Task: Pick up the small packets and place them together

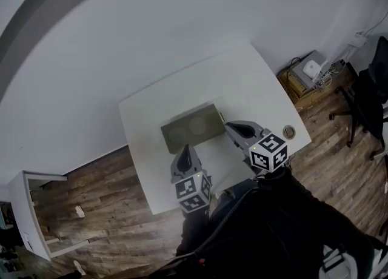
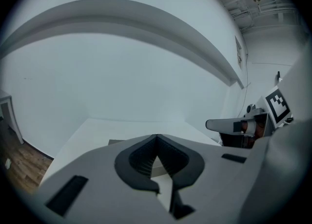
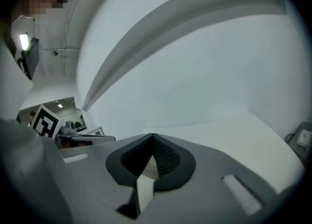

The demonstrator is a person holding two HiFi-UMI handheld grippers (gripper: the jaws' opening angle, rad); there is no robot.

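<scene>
A flat olive-grey box (image 1: 193,127) lies in the middle of the white table (image 1: 242,84). No small packet can be made out clearly; a tiny pale thing (image 1: 221,116) sits at the box's right end. My left gripper (image 1: 185,148) points at the box's near edge, its jaws shut and empty. My right gripper (image 1: 230,127) hovers just off the box's right end, also shut with nothing in it. In the left gripper view the left gripper (image 2: 156,136) shows closed tips, with the right gripper (image 2: 217,124) at the right. The right gripper view shows the right gripper (image 3: 152,135) closed above bare tabletop.
A small round object (image 1: 289,131) rests near the table's right edge. On the wooden floor are a cardboard box with devices and cables (image 1: 306,73), a black office chair (image 1: 367,99) and a white cabinet (image 1: 27,214). A white wall stands behind the table.
</scene>
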